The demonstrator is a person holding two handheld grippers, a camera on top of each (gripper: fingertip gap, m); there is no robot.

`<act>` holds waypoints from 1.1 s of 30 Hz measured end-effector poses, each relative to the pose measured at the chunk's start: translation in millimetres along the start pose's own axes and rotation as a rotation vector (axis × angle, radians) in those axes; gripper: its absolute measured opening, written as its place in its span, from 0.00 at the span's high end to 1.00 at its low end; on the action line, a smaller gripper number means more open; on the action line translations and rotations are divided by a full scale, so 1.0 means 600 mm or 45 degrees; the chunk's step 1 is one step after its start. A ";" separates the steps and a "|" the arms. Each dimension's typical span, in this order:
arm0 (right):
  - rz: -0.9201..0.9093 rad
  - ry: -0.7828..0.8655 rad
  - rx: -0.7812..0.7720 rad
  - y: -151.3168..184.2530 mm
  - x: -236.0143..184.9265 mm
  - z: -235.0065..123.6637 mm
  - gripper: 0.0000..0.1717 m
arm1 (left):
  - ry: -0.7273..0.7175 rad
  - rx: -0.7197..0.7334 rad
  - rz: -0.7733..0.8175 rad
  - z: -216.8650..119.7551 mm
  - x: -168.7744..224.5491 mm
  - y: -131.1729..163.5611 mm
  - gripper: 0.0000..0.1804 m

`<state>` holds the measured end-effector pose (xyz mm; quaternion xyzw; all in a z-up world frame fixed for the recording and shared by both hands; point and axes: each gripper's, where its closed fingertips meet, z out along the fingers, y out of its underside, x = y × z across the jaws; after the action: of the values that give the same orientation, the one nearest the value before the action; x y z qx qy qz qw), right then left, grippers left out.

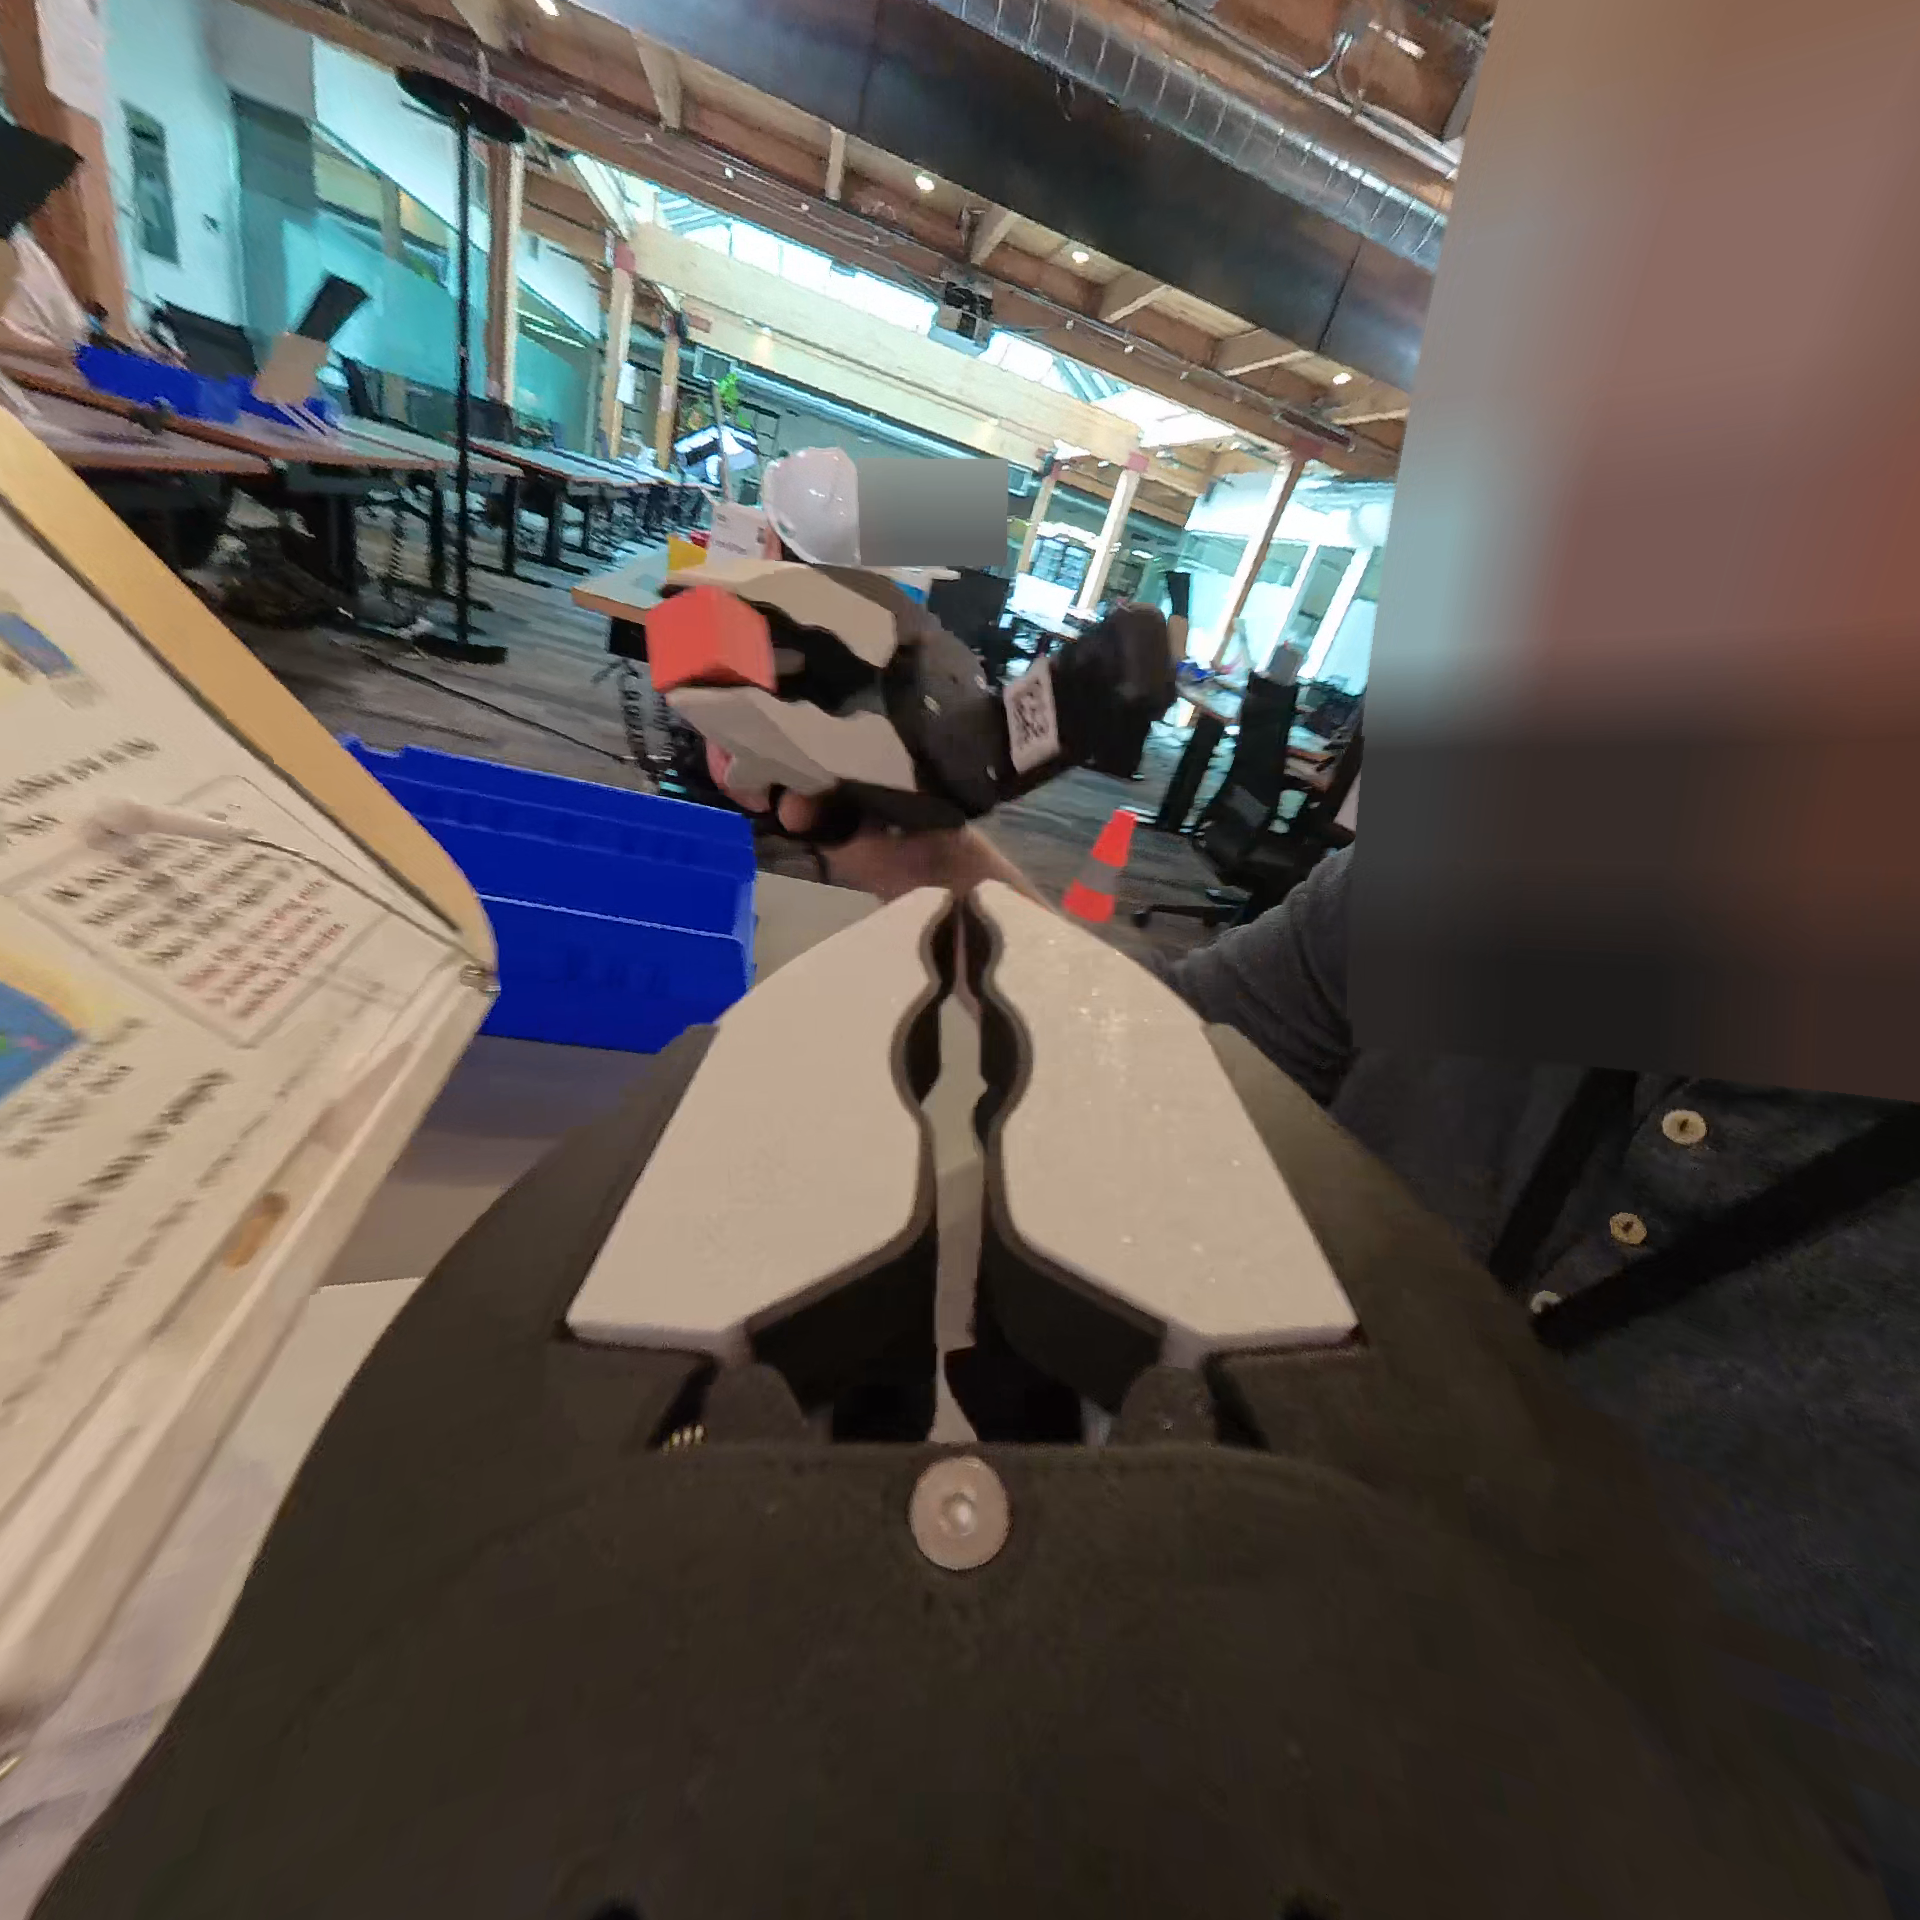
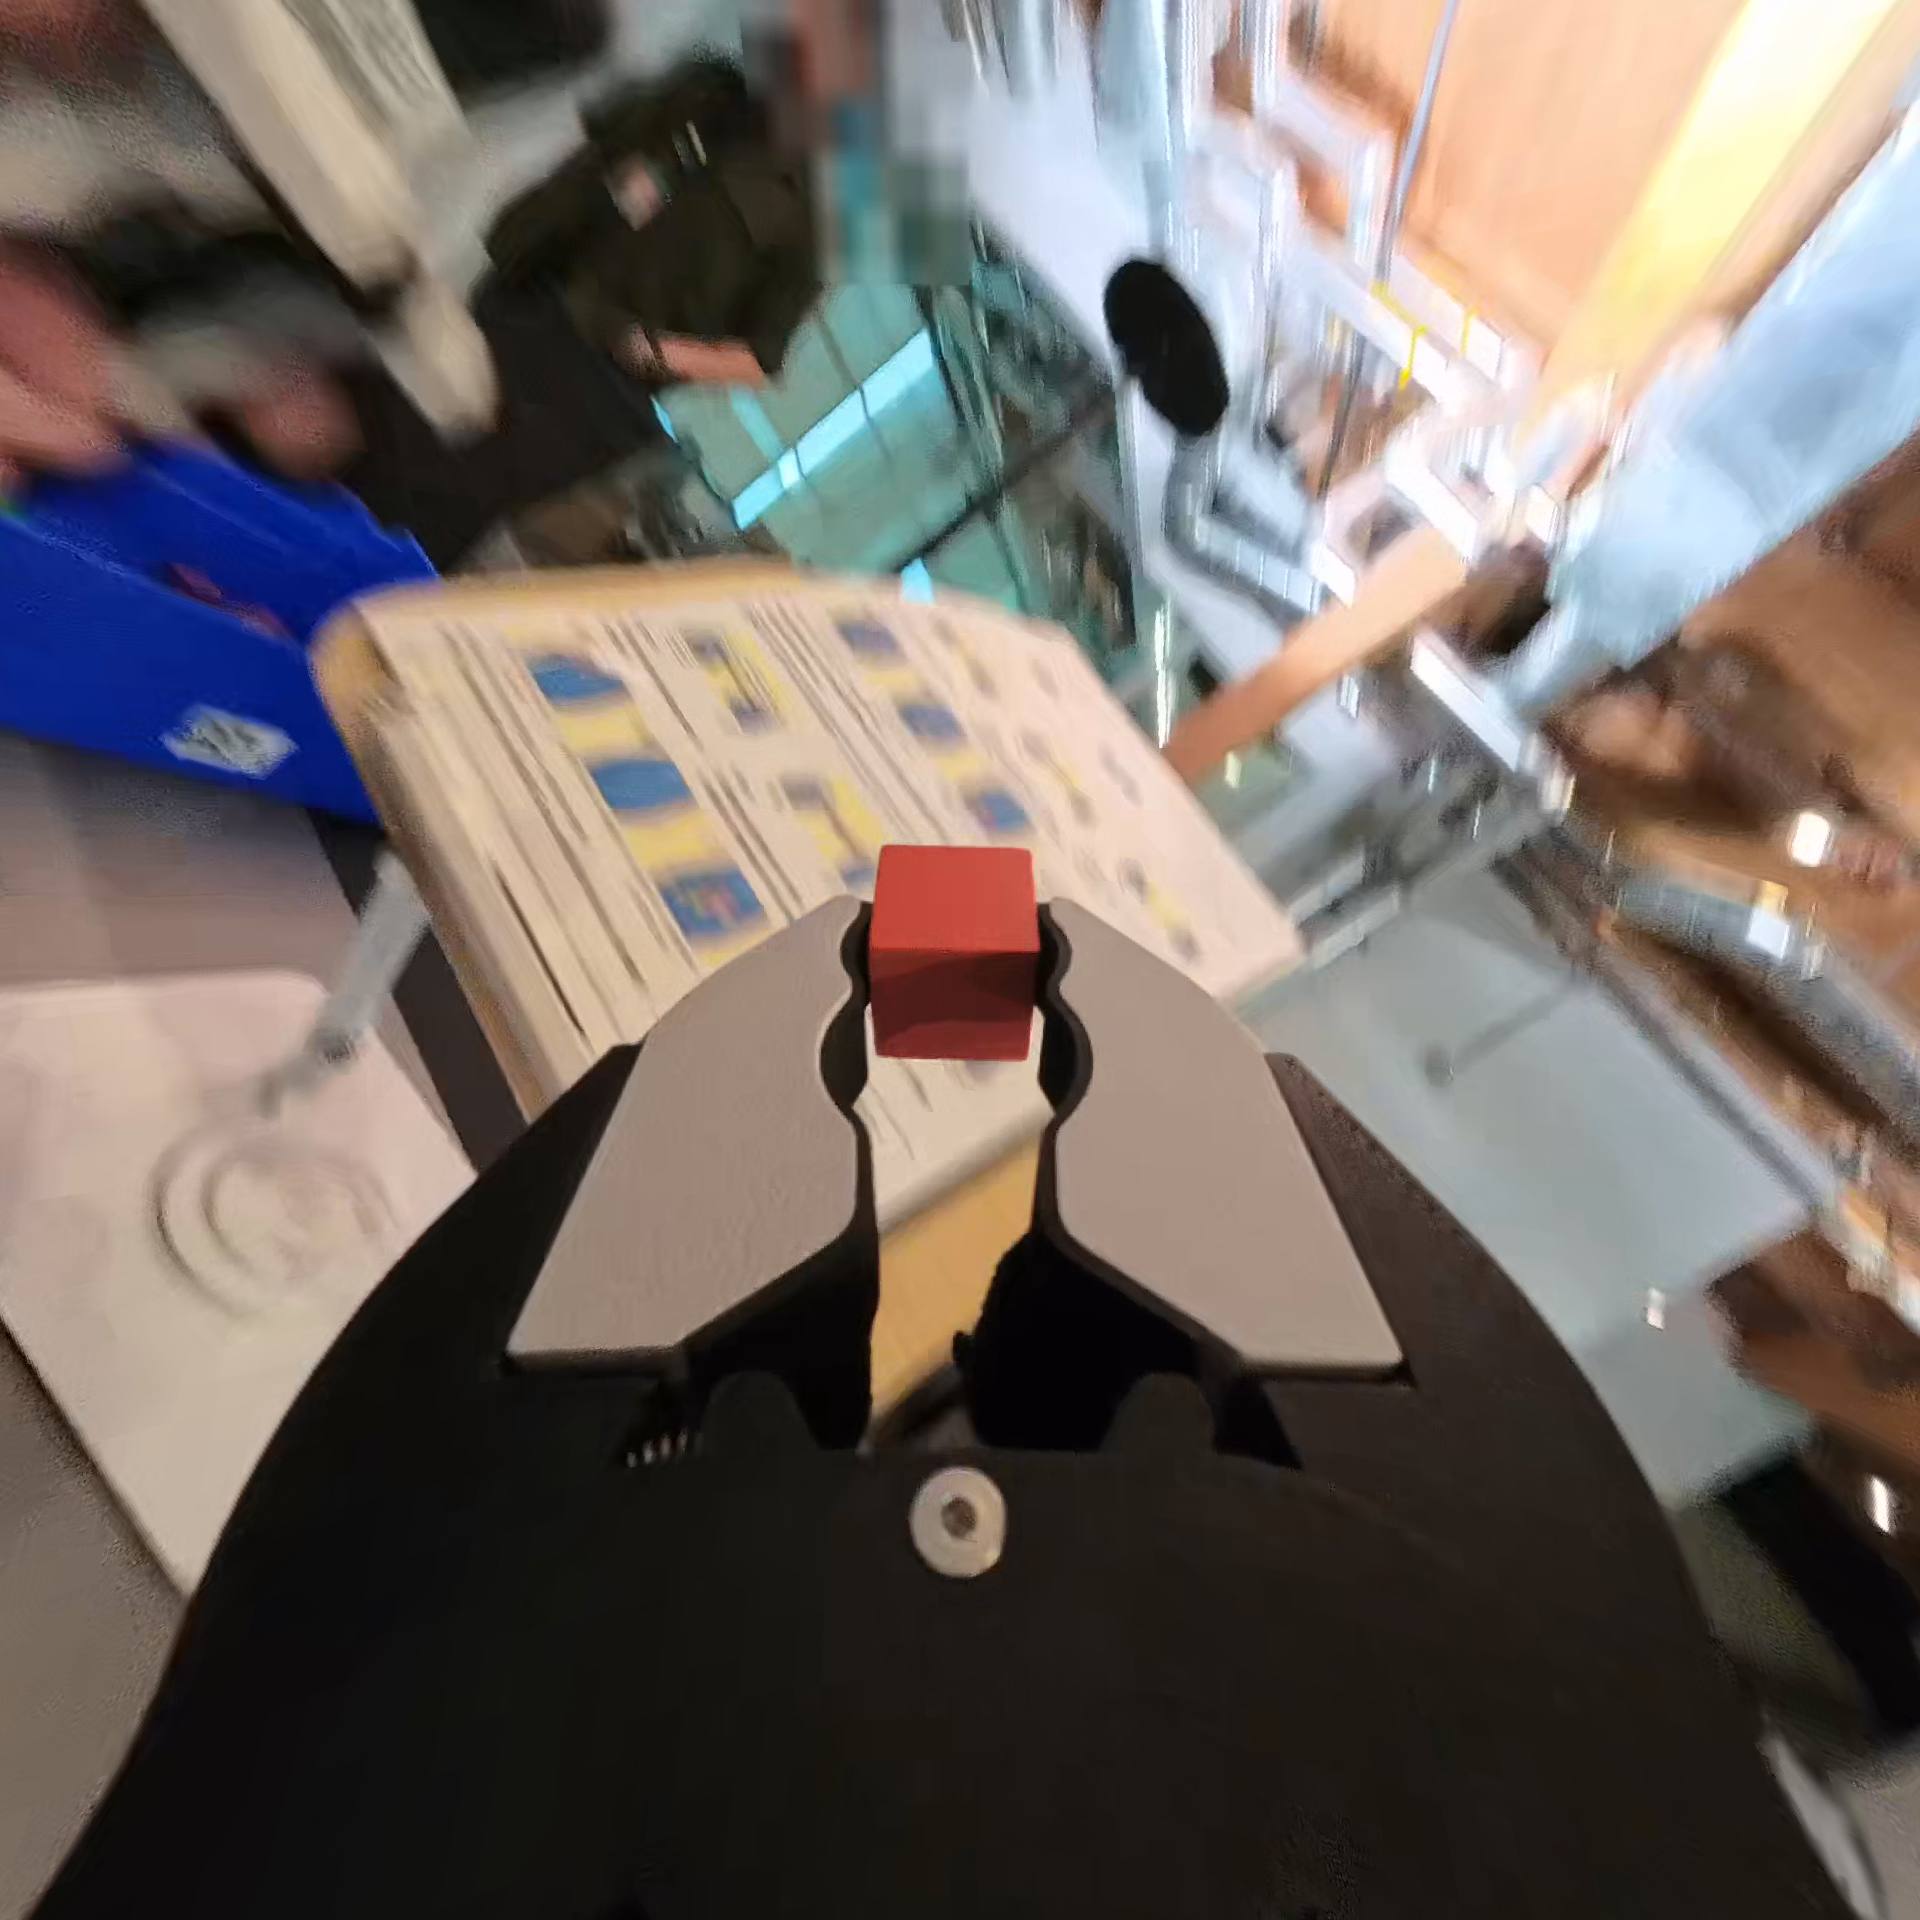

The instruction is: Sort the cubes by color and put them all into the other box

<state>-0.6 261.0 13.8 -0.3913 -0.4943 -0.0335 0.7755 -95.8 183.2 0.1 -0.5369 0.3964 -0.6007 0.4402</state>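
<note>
The right gripper (image 2: 954,961) held a red cube (image 2: 954,951) between its 2 grey fingertips, both pads pressed flat against opposite faces, with the cube's front half standing proud of the tips. The left wrist view confirmed it: the same gripper (image 1: 717,655) was lifted well above the table, the red cube (image 1: 712,639) clamped at its very end. The left gripper (image 1: 961,914) was clenched on nothing, its fingertips meeting with only air in the wavy slot behind them.

The step in hand looked like carrying the cube across to a blue box (image 1: 613,914), which sat on the table beside a tilted instruction board (image 2: 790,727) covered in printed sheets. A second blue box (image 2: 156,644) showed in the right wrist view, past the board's far edge; which of the 2 was the target could not be told from these views, and the right view was badly smeared.

To do this well, the carry should probably slow before the drop, since the grip was only on the rear part of the cube. Keeping the squeeze steady and the fingers level would guard against the cube pivoting out. It should be brought low inside the compartment for its colour before the jaws part. The empty left gripper was best kept clear of the board and the box rim.
</note>
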 end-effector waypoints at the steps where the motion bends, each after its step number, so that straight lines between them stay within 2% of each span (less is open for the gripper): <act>1: 0.047 0.039 -0.133 0.051 0.033 -0.009 0.83 | -0.043 -0.001 0.036 -0.015 -0.002 -0.008 1.00; 3: 0.108 0.156 -0.332 0.154 0.091 -0.039 0.83 | -0.175 -0.029 0.079 -0.051 -0.019 -0.019 1.00; 5: 0.227 0.176 -0.626 0.274 0.115 -0.077 0.83 | -0.347 -0.122 0.123 -0.095 -0.046 -0.016 0.99; 8: 0.362 0.219 -0.873 0.403 0.121 -0.135 0.83 | -0.643 -0.249 0.151 -0.179 -0.089 -0.011 0.98; 10: 0.440 0.228 -1.016 0.467 0.112 -0.165 0.83 | -0.829 -0.313 0.137 -0.240 -0.114 -0.005 0.97; 13: 0.545 0.220 -1.191 0.533 0.089 -0.196 0.83 | -1.064 -0.417 0.079 -0.331 -0.147 0.017 0.94; 19: 0.633 0.096 -1.430 0.604 0.029 -0.232 0.83 | -1.256 -0.737 -0.210 -0.448 -0.179 0.118 0.87; 21: 0.657 0.084 -1.479 0.614 0.020 -0.237 0.72 | -1.272 -0.823 -0.258 -0.467 -0.186 0.147 0.85; 22: 0.668 0.075 -1.494 0.618 0.016 -0.238 0.71 | -1.280 -0.864 -0.286 -0.476 -0.191 0.162 0.84; 28: 0.628 0.128 -1.449 0.609 0.032 -0.228 0.73 | -1.316 -1.187 -0.501 -0.530 -0.212 0.269 0.83; 33: 0.602 0.153 -1.374 0.586 0.047 -0.209 0.76 | -1.292 -1.367 -0.568 -0.544 -0.223 0.324 0.80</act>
<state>260.6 433.2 -191.1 -0.8274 -0.2618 -0.1284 0.4800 -395.5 254.1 -259.7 -0.9537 0.2655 -0.0810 0.1156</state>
